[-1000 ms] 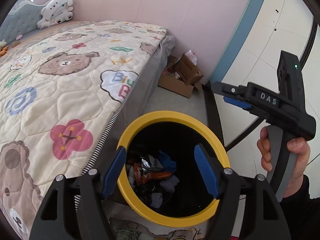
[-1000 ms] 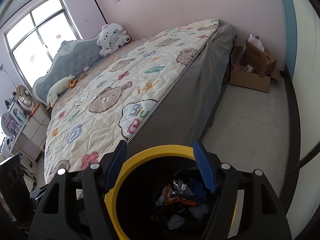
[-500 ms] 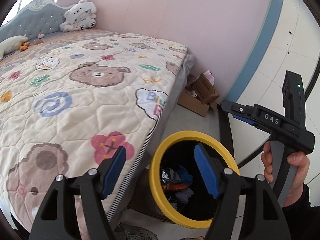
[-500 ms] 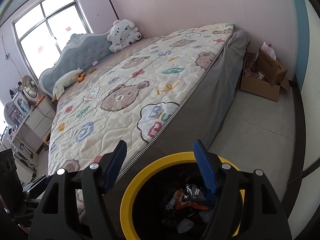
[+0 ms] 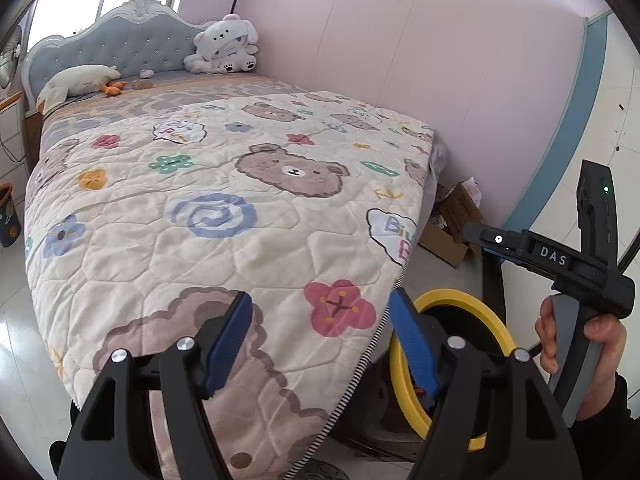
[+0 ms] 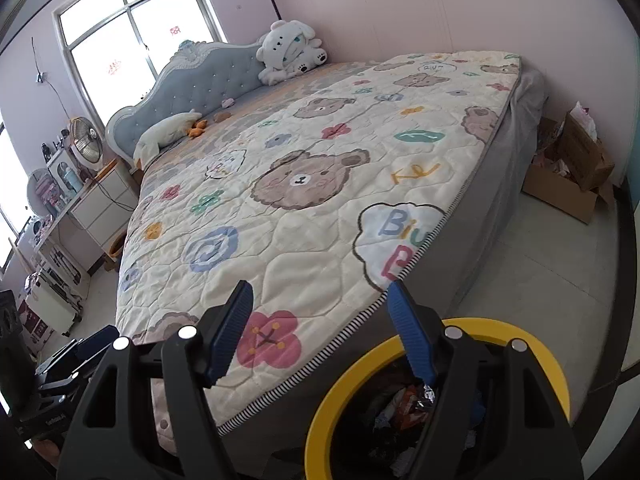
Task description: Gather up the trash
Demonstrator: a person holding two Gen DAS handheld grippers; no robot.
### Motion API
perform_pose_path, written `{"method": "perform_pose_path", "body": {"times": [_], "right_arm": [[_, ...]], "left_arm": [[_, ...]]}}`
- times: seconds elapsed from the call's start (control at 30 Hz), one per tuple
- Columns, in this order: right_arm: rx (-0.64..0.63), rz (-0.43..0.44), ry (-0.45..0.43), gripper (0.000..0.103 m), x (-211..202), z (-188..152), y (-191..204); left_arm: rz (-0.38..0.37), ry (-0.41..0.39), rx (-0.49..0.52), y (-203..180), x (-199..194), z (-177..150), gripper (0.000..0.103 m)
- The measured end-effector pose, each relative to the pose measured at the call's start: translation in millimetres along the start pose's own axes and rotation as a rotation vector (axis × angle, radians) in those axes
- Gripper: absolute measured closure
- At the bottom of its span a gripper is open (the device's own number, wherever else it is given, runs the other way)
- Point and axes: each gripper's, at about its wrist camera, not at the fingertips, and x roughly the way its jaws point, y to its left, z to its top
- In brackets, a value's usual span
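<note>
Both cameras have swung up and leftward from the bin over the last second, so the quilt now fills most of each view and the yellow-rimmed trash bin (image 5: 496,320) has slid to the lower right. From the left wrist, the left claw (image 5: 322,344) stands wide with nothing between its blue pads, hanging over the foot corner of the bed (image 5: 224,216). The right claw (image 6: 320,332) is likewise spread wide and empty, its right finger over the bin rim (image 6: 532,344). Wrappers and crumpled trash (image 6: 404,404) lie inside the bin, which stands on the floor just beside the bed's striped edge. The person's right hand (image 5: 576,344) grips the other tool's handle, whose bar reads "DAS" (image 5: 554,251). On the quilt, a cloud patch reads "Biu" (image 6: 400,224) near the bed's edge. Pale floor (image 6: 536,272) runs open between the bed's side and the far wall, up to a cardboard box (image 6: 568,184) in the corner. A white plush toy (image 5: 224,48) sits by the headboard.
</note>
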Motion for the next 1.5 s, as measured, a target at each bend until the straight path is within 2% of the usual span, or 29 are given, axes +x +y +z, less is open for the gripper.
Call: {"method": "perform_pose_path", "body": {"times": [0.37,0.57,0.8,1.03,1.23,1.5], "right_arm": [[-0.039,0.034,0.032,0.035,39.3,-3.2,62.8],[-0.063,0.007,-0.053,0.022,32.8,4.2,90.7],[-0.099,-0.043,-0.140,0.015,18.5,10.7,108.1],[-0.115,-0.060,-0.223,0.009,-1.2,4.8,113.7],[-0.145,-0.076,-0.278,0.008,-15.0,-6.6,121.2],[-0.155,-0.121,-0.358,0.008,-31.2,-23.2,127.5]], "left_arm": [[0.136,-0.090,-0.094,59.3,-33.0,1.3,0.036],[0.209,-0.173,-0.101,76.7,-54.3,7.4,0.029],[0.261,-0.283,-0.083,78.5,-79.9,10.2,0.014],[0.266,-0.337,-0.084,75.3,-96.0,6.9,0.009],[0.298,-0.400,-0.077,64.4,-112.1,-0.4,0.008],[0.310,-0.444,-0.053,50.2,-123.9,-10.3,0.008]]}}
